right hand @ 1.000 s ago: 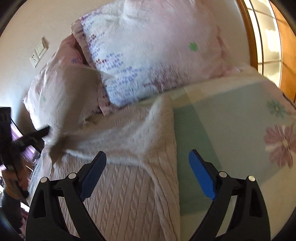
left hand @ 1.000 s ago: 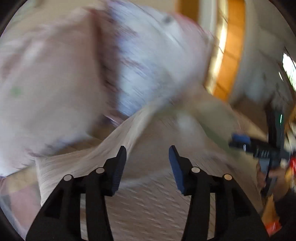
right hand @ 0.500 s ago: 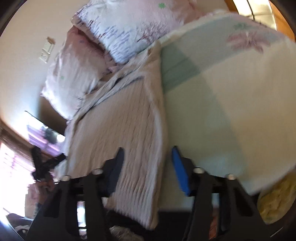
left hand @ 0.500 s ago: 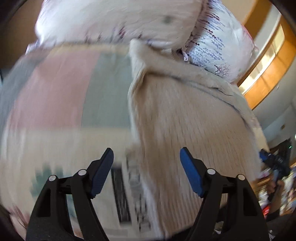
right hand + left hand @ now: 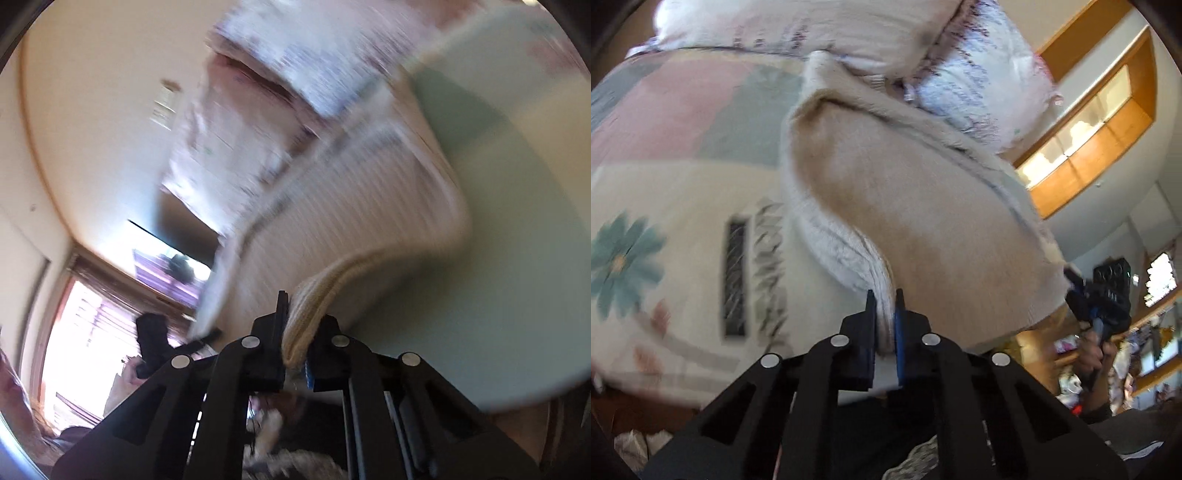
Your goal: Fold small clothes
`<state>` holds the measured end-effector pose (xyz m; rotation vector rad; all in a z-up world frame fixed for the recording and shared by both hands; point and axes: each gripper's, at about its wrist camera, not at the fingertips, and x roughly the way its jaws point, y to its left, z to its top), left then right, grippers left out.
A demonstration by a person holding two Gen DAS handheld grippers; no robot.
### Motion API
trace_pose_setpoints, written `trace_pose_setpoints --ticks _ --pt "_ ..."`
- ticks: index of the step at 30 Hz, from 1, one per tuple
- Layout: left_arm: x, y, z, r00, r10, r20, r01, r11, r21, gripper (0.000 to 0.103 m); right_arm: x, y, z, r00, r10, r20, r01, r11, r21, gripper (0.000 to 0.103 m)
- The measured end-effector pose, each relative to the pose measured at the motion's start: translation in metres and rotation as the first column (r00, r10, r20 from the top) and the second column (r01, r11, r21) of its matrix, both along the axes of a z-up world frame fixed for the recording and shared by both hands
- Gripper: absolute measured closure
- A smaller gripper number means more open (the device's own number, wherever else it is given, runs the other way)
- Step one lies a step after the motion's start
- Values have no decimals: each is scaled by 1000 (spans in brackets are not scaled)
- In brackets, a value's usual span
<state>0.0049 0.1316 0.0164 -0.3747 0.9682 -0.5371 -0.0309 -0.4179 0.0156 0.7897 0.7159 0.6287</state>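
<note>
A cream cable-knit sweater point(image 5: 923, 206) lies on the bed, its top end against the pillows. My left gripper point(image 5: 885, 314) is shut on the sweater's ribbed hem at one bottom corner and lifts it off the quilt. My right gripper point(image 5: 295, 325) is shut on the ribbed hem point(image 5: 314, 295) at the other bottom corner of the sweater point(image 5: 351, 206). The right gripper also shows in the left wrist view point(image 5: 1108, 295), at the sweater's far corner. The left gripper shows in the right wrist view point(image 5: 159, 339).
A pastel patchwork quilt point(image 5: 665, 221) with flower prints covers the bed. Two printed pillows point(image 5: 979, 74) lean at the head. The bed's near edge point(image 5: 646, 380) is close below my left gripper. A wooden window frame point(image 5: 1108, 110) and cluttered shelves point(image 5: 1137, 350) are at the right.
Both grippers have dropped from the sweater's upper part to the bed's near edge and closed on the sweater's bottom hem corners, which now lift off the quilt.
</note>
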Motion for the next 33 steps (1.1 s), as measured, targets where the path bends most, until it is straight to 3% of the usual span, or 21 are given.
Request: trace_pose_setpoints --ticks 3,5,8,9,10,11,12,13,15,17,18,20,23,25,26,27,29,30,33 --pt "50 3 35 998 5 67 0 998 -69 97 39 -6 40 991 -37 126 30 998 52 95" --pt "88 9 61 990 42 136 -33 997 -73 97 79 -11 66 978 -86 192 68 993 98 95" --pt "180 12 100 953 157 259 -150 988 -47 96 151 -21 84 961 -182 211 153 977 146 95" --pt "206 10 102 950 177 258 -174 984 -34 92 174 -22 84 957 -216 194 189 971 148 95" --pt "228 9 99 948 205 244 -205 978 -27 91 208 -19 80 953 -257 158 242 964 110 89" --pt "251 10 92 946 241 215 -242 970 -22 73 228 -17 74 953 -276 126 270 961 64 65" --pt "275 11 80 940 302 162 -309 951 19 48 252 -13 65 951 -303 66 305 952 -16 47" --pt "283 15 73 933 335 135 -342 939 30 43 270 -10 53 945 -325 -14 322 941 -100 24" --pt "282 24 59 947 310 86 -308 951 -32 38 275 -8 39 951 -302 -63 295 950 -102 25" --pt "274 29 46 960 272 60 -270 962 -44 34 263 -4 37 959 -283 -4 279 948 -153 14" --pt "270 30 36 967 253 31 -252 967 -27 34 257 -2 37 959 -284 29 284 939 -193 12" --pt "266 28 18 976 212 -42 -214 974 -68 35 253 1 35 964 -262 39 264 937 -227 12" --pt "272 19 -4 975 180 -131 -194 975 -104 37 249 -4 26 971 -238 10 235 950 -206 12" --pt "273 7 -14 969 193 -151 -209 973 -96 54 247 -8 24 975 -224 -2 219 955 -200 12" --pt "275 4 -16 963 208 -172 -227 968 -103 78 245 -10 23 977 -215 -8 210 959 -192 12" --pt "277 5 -19 956 211 -204 -245 956 -161 85 241 -14 23 978 -207 -14 201 963 -178 12" --pt "275 2 -15 947 224 -230 -282 922 -265 87 233 -19 26 978 -206 -7 202 965 -167 12" --pt "271 -10 0 961 198 -193 -254 907 -336 88 227 -26 28 977 -213 4 210 963 -168 12" --pt "272 -56 38 988 108 -106 -145 877 -458 88 212 -45 42 963 -265 54 271 942 -199 12"
